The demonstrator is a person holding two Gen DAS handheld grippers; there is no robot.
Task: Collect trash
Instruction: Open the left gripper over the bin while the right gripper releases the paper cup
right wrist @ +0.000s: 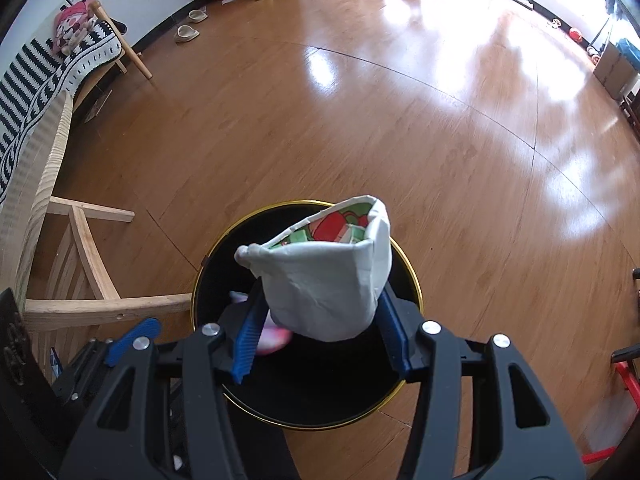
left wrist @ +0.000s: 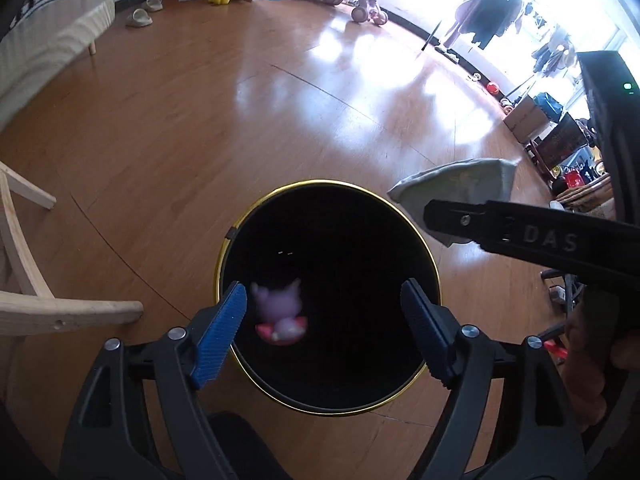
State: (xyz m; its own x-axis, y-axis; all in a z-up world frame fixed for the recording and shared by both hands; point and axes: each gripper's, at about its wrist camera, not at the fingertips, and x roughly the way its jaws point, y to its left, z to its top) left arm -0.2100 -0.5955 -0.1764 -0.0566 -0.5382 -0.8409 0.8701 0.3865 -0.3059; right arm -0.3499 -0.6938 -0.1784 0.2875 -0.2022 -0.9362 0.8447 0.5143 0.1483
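Observation:
A black trash bin with a gold rim (left wrist: 224,256) (right wrist: 412,276) stands on the wooden floor. A blurred purple and pink toy (left wrist: 282,314) is inside the bin, below my left gripper (left wrist: 324,312), which is open and empty over the bin's mouth. My right gripper (right wrist: 320,312) is shut on a crumpled white paper bag with a red and green print (right wrist: 324,284) and holds it above the bin. In the left wrist view the bag (left wrist: 460,184) and the right gripper (left wrist: 432,210) show at the bin's right rim.
A light wooden bench with a striped blanket (right wrist: 48,80) stands to the left, its leg frame (left wrist: 36,304) close to the bin. Slippers (right wrist: 188,32), toys and a tricycle (left wrist: 368,8) lie far back. Boxes and clutter (left wrist: 532,116) line the right side.

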